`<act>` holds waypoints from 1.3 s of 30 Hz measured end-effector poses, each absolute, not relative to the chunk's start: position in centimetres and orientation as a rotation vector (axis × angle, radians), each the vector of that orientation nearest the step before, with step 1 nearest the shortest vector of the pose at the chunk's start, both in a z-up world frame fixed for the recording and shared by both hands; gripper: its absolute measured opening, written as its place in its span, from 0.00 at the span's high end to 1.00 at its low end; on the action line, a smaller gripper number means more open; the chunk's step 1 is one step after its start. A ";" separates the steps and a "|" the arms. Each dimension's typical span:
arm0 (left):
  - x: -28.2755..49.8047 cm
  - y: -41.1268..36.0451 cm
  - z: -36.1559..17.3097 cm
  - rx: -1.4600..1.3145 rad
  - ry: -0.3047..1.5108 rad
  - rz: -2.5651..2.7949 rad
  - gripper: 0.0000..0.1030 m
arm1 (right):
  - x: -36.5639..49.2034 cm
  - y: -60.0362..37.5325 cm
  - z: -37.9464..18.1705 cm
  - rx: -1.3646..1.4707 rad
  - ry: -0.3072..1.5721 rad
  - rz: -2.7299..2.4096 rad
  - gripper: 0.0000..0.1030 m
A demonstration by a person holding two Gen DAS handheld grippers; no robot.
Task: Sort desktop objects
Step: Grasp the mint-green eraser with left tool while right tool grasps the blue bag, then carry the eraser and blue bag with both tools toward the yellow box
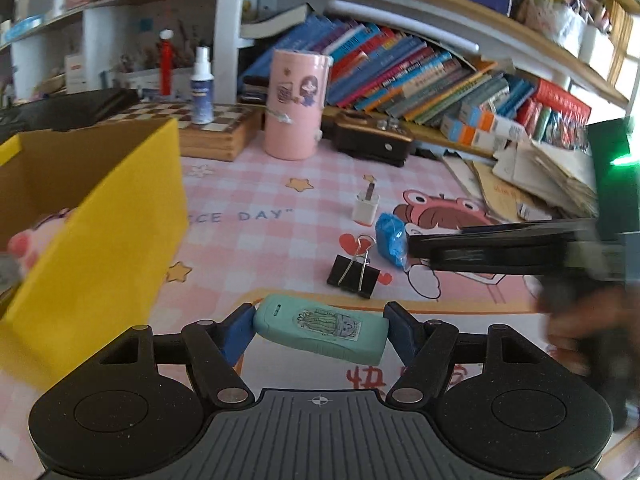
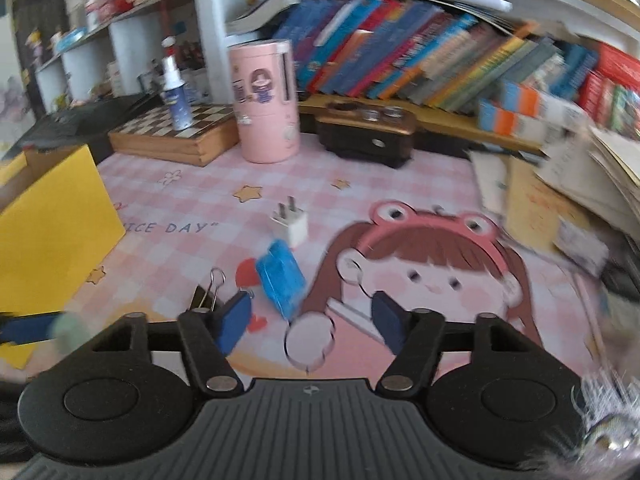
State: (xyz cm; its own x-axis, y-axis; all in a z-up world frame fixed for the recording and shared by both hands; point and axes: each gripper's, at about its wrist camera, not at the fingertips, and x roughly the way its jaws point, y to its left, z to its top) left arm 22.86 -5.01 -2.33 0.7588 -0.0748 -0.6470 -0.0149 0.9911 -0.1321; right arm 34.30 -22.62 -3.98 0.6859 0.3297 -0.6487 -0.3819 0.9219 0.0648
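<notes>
My left gripper (image 1: 320,330) is shut on a mint-green case with a cactus sticker (image 1: 322,330), held above the mat, right of the yellow box (image 1: 100,240). A pink plush toy (image 1: 28,244) lies in the box. On the mat lie a black binder clip (image 1: 354,274), a blue packet (image 1: 392,244) and a white plug adapter (image 1: 366,206). My right gripper (image 2: 308,326) is open and empty above the mat, with the blue packet (image 2: 282,278), the binder clip (image 2: 206,294) and the adapter (image 2: 292,224) just ahead. The right gripper's body shows blurred in the left wrist view (image 1: 500,250).
A pink canister (image 1: 296,104), a spray bottle (image 1: 202,88) on a chessboard box (image 1: 216,128) and a dark brown case (image 1: 372,138) stand at the back. Leaning books (image 1: 420,76) fill the shelf. Stacked papers (image 1: 532,176) lie at the right.
</notes>
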 end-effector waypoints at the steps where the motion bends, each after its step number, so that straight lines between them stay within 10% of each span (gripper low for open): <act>1: 22.6 -5.0 -2.1 -0.139 0.708 -0.025 0.31 | 35.0 -22.0 -4.4 -0.100 0.709 0.416 0.43; 12: 19.7 -5.3 -0.7 -0.165 0.703 0.022 0.31 | 38.2 -18.5 -8.0 -0.283 0.698 0.487 0.77; 39: 12.6 -3.4 2.1 -0.152 0.642 -0.006 0.31 | 20.6 -23.5 -1.3 0.048 0.821 0.374 0.77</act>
State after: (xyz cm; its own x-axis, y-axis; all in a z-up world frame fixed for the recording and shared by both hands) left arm 12.61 -3.40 2.12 0.8013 -0.0524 -0.5960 -0.0418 0.9888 -0.1430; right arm 20.62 -23.51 -1.25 0.6197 0.3435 -0.7057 -0.3068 0.9336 0.1851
